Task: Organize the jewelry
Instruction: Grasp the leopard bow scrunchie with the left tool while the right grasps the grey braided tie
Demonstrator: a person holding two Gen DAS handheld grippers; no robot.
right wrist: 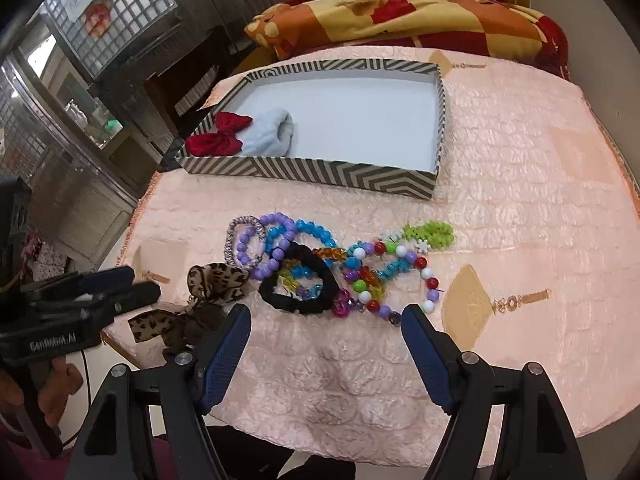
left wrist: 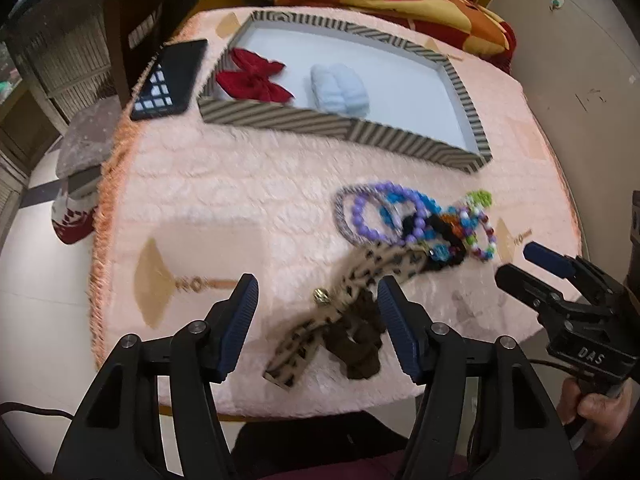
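Note:
A striped tray (left wrist: 280, 118) (right wrist: 320, 172) at the back of the pink table holds a red bow (left wrist: 254, 78) (right wrist: 218, 136) and a light blue scrunchie (left wrist: 340, 90) (right wrist: 268, 132). A heap of bead bracelets (left wrist: 400, 216) (right wrist: 360, 268) and a black scrunchie (right wrist: 298, 280) lies mid-table. A leopard-print bow on a brown scrunchie (left wrist: 344, 312) (right wrist: 208, 292) lies near the front edge. My left gripper (left wrist: 316, 304) is open just above the leopard bow. My right gripper (right wrist: 326, 332) is open and empty just short of the beads.
A black phone (left wrist: 170, 80) lies left of the tray. A patterned blanket (right wrist: 400, 20) is heaped behind the table. The pink furry cover (left wrist: 240, 208) hangs over the table's front edge. A cabinet (right wrist: 60, 100) stands to the left.

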